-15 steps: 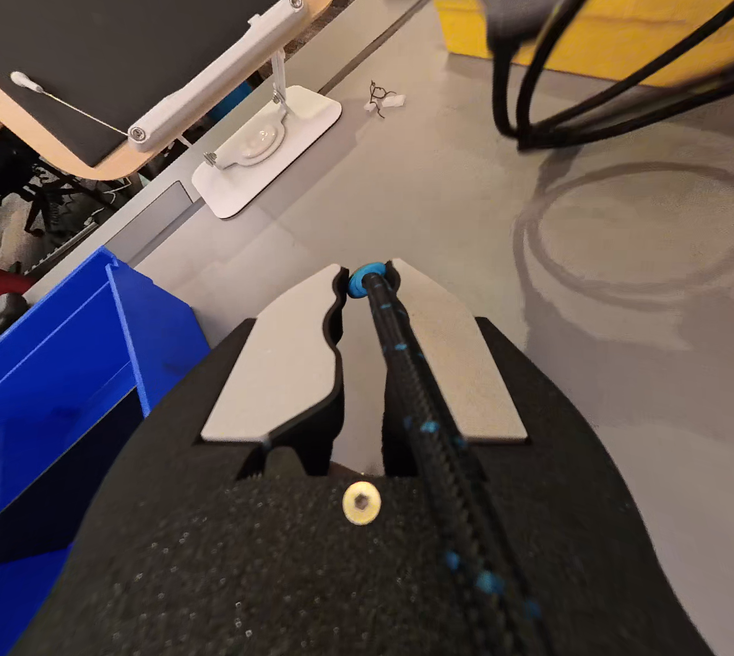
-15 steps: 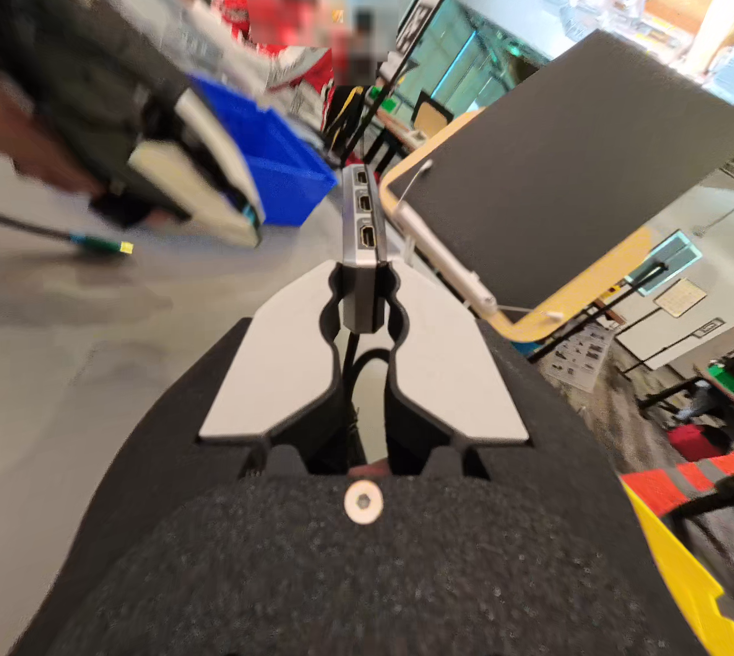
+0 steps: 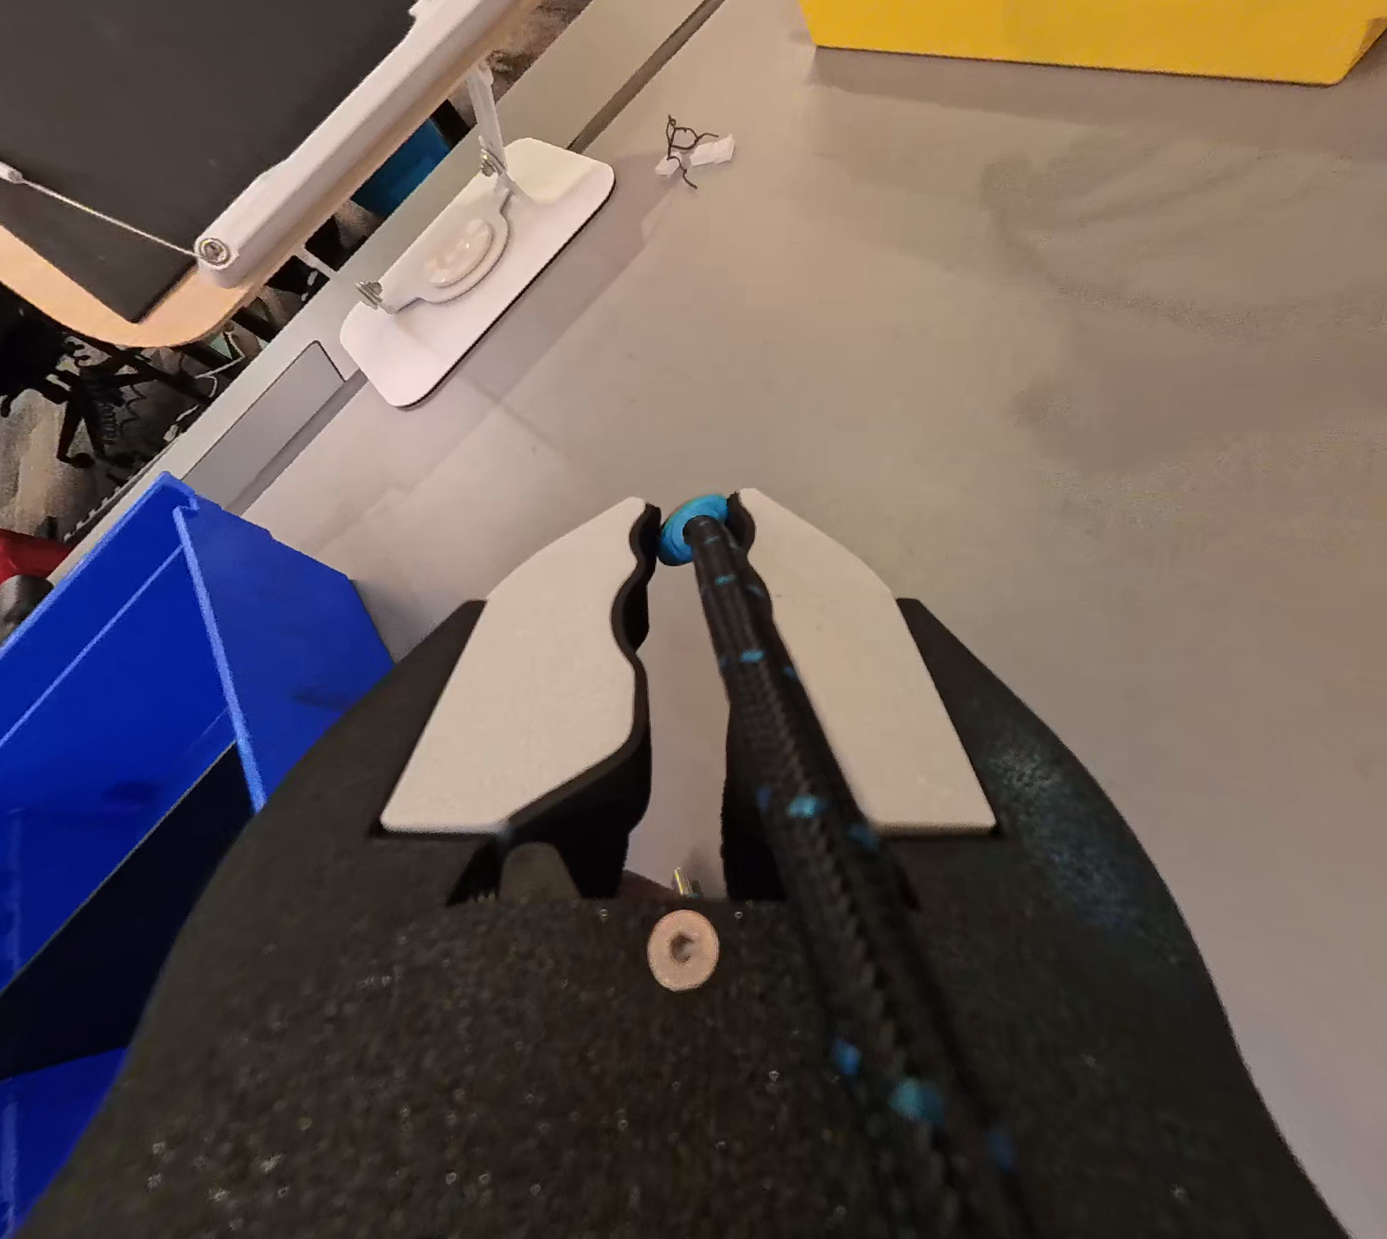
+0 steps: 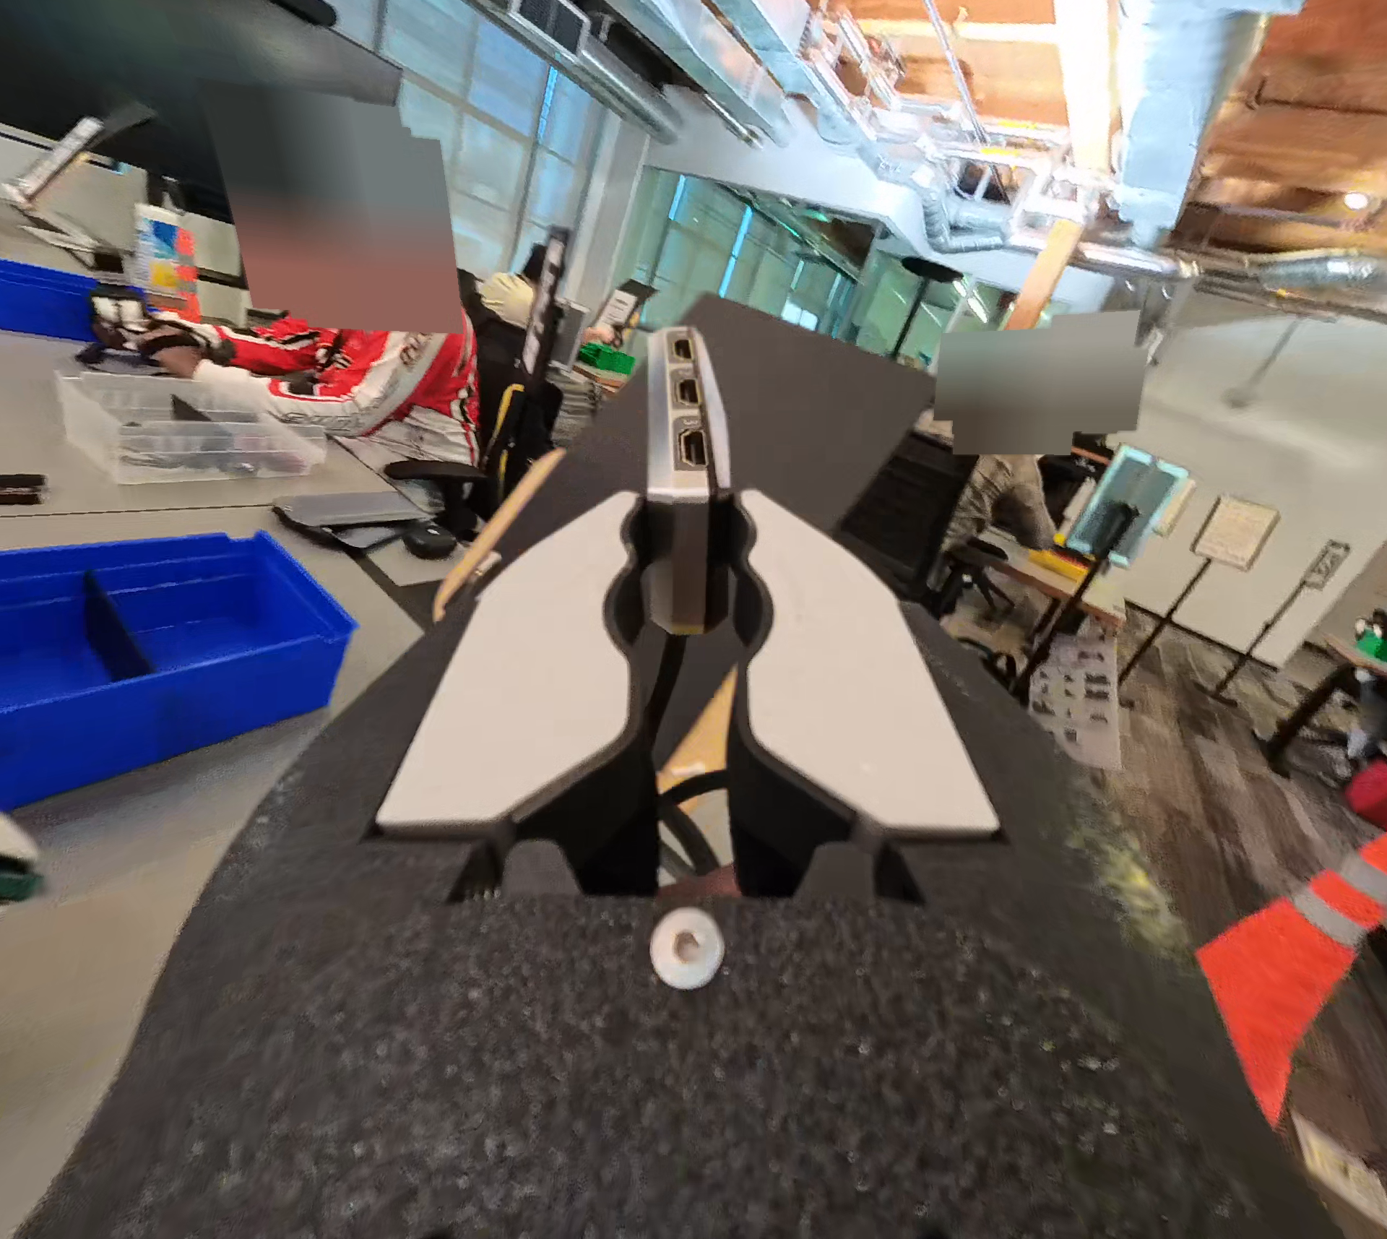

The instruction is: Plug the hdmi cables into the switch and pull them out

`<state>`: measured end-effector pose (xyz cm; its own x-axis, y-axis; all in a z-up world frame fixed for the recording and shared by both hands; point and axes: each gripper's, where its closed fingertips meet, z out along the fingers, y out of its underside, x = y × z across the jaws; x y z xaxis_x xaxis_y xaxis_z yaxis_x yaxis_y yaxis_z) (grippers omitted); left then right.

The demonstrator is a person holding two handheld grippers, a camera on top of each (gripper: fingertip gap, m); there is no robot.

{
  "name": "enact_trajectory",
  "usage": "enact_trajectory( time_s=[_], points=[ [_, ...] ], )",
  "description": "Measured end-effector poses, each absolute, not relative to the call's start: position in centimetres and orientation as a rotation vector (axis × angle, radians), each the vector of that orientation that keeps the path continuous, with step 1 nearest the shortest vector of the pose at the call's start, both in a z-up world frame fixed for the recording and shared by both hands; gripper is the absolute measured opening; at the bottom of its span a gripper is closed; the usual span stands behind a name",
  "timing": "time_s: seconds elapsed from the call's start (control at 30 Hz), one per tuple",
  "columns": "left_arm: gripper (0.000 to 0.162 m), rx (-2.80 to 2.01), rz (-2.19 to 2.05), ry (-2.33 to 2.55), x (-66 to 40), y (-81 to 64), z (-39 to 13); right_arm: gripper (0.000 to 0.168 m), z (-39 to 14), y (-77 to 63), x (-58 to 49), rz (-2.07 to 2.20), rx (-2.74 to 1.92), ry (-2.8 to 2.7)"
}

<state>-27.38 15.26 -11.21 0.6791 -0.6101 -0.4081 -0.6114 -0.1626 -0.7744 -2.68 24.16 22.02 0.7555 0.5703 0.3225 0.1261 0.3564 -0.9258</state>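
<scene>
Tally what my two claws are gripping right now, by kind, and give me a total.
HDMI cable: 1, gripped by the left claw
switch: 1, gripped by the right claw
Total: 2

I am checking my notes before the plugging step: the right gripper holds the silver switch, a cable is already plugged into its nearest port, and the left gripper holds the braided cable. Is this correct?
Not quite: the right wrist view shows all three ports on the switch empty. The right gripper does hold it, and the left gripper does hold the braided cable.
</scene>
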Motion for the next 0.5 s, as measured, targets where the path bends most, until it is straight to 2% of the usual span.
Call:
enact_trajectory(
  time_s=[0.1, 0.4, 0.5],
  points=[
    [0.017, -1.840, -0.006, 0.965, -27.5, 15.2, -11.2, 0.019, 17.6, 28.5, 1.0, 0.259, -1.289, -0.645],
    [0.017, -1.848, -0.003, 1.019, -26.8, 15.1, -12.0, 0.018, -4.5, 35.8, 7.7, 0.018, -1.972, -0.799],
    [0.017, -1.850, 0.005, 1.030, -26.8, 15.1, -12.3, 0.019, -7.9, 35.7, 8.4, -0.083, -2.082, -0.914]
  ],
)
